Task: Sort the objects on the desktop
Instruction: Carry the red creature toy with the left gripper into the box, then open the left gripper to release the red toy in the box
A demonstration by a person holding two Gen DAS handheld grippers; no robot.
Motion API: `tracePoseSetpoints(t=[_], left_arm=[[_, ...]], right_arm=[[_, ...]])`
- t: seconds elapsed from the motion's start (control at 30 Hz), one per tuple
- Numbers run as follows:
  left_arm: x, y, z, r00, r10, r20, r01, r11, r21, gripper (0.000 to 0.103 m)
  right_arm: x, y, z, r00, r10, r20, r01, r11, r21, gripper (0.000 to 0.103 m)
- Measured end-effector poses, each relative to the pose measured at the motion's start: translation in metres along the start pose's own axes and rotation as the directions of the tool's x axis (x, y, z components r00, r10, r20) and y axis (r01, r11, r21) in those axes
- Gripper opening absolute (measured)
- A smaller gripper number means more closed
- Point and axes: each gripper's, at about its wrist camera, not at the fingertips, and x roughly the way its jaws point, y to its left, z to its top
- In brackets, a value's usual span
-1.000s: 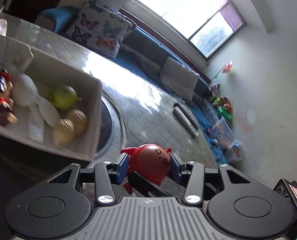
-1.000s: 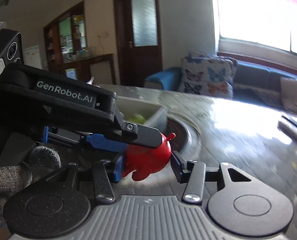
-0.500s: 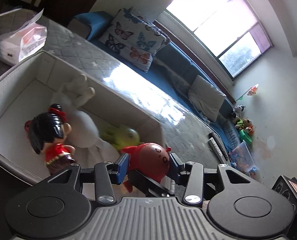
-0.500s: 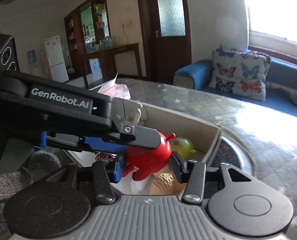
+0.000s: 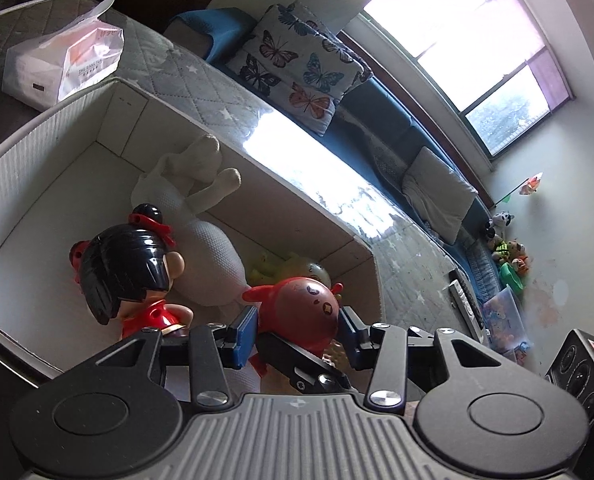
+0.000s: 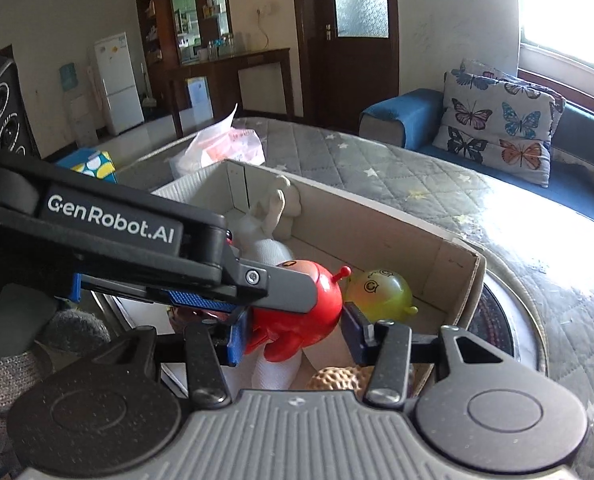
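A round red toy (image 5: pixel 297 308) with small antennae sits between the blue pads of both grippers, held over the open white box (image 5: pixel 49 120). My left gripper (image 5: pixel 295 326) is shut on it. My right gripper (image 6: pixel 293 330) also brackets the red toy (image 6: pixel 297 312); its left pad touches, its right pad stands slightly off. In the box (image 6: pixel 381 216) lie a black-haired doll in red (image 5: pixel 125 268), a white plush (image 5: pixel 201 208), a yellow-green toy (image 6: pixel 381 290) and a tan textured ball (image 6: pixel 337 378).
The box stands on a grey quilted table (image 6: pixel 397 168) with a round inset (image 6: pixel 497 316) to its right. A tissue pack (image 5: pixel 65 60) lies beyond the box's far end. A blue sofa with a butterfly cushion (image 6: pixel 501 128) is behind.
Both grippers have carried the red toy leftward from beside the round inset to over the box, and lower towards its contents. The grip on the toy looks unchanged.
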Motion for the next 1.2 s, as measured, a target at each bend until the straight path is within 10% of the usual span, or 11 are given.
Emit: tracePoseSetpoints(t=[1.2], left_arm=[[-0.014,-0.016,-0.016,0.989,0.144,0.034,-0.147,0.983,0.105,0.046]], right_arm=[[0.001,0.003,-0.009,0.998,-0.034,-0.044,0.033,0.999,-0.037,0.05]])
